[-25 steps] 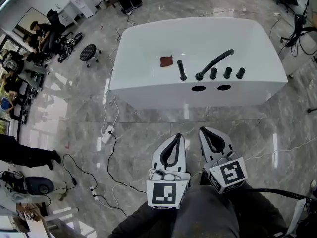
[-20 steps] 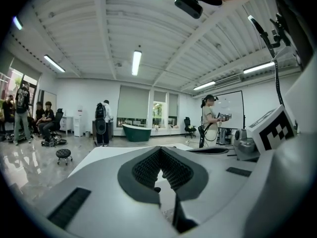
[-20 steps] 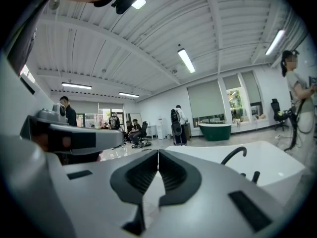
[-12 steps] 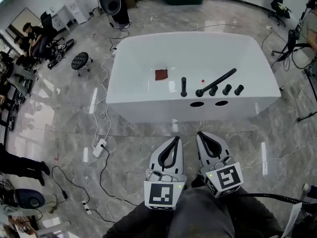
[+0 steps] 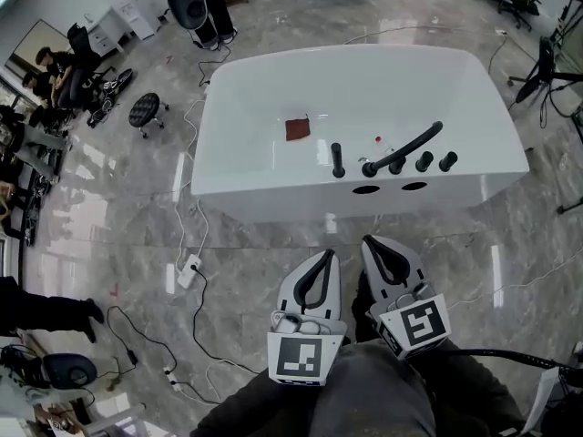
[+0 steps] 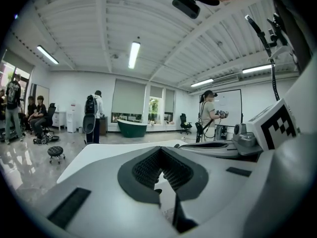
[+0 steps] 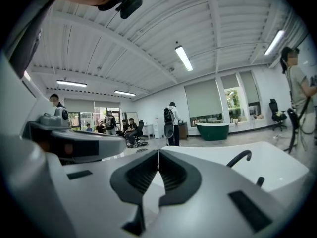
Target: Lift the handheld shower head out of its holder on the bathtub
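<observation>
Tongs: my left tongs point(image 5: 325, 255) are clenched on nothing, and in the left gripper view point(image 6: 159, 150) the ribbed tips meet at a point. My right tongs point(image 5: 375, 242) are clenched and empty too, with the tips pressed into one seam in the right gripper view point(image 7: 158, 153).
Change: over the last second I have carried both pairs forward together. The bathtub point(image 5: 273, 198) now sits a little nearer ahead of the tips than it did. Neither pair has opened on the way.
Shower head point(image 5: 338, 160): a black upright wand, seated in its holder on the near rim of the bathtub. It is straight ahead, roughly in line with the gap between the two pairs, and well apart from both.
Neighbours: the curved spout point(image 5: 405, 147) rises just to the right of the wand, ahead of my right tongs. The knobs point(image 5: 435, 162) run on further right. A red-brown patch point(image 5: 298, 128) lies inside the tub beyond the wand, ahead of my left tongs.
Meaning: this is approach only, and the lift has not begun. I judge I must close the remaining gap, release one pair, then take the wand by its shaft and draw it straight up.
Risk: the spout crowds the wand's right side, so the left pair looks the cleaner choice.
</observation>
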